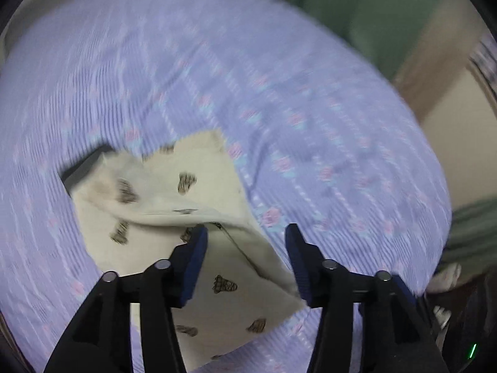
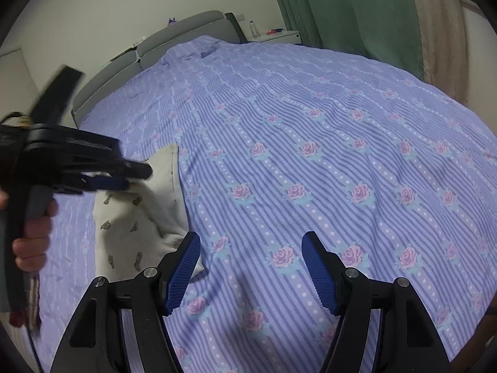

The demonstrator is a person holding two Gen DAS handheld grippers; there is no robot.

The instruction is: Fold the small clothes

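Lying under left gripper (image 1: pixel 245 233): garment (image 1: pixel 161 183)

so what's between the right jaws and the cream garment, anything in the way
Nothing. In the right wrist view the open right gripper hangs over bare purple bedspread; the cream garment lies just beside its left jaw.

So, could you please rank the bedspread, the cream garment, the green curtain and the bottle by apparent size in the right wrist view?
1. Floral bedspread
2. Green curtain
3. Cream printed garment, though nearness makes this rank unsure
4. Bottle, far off
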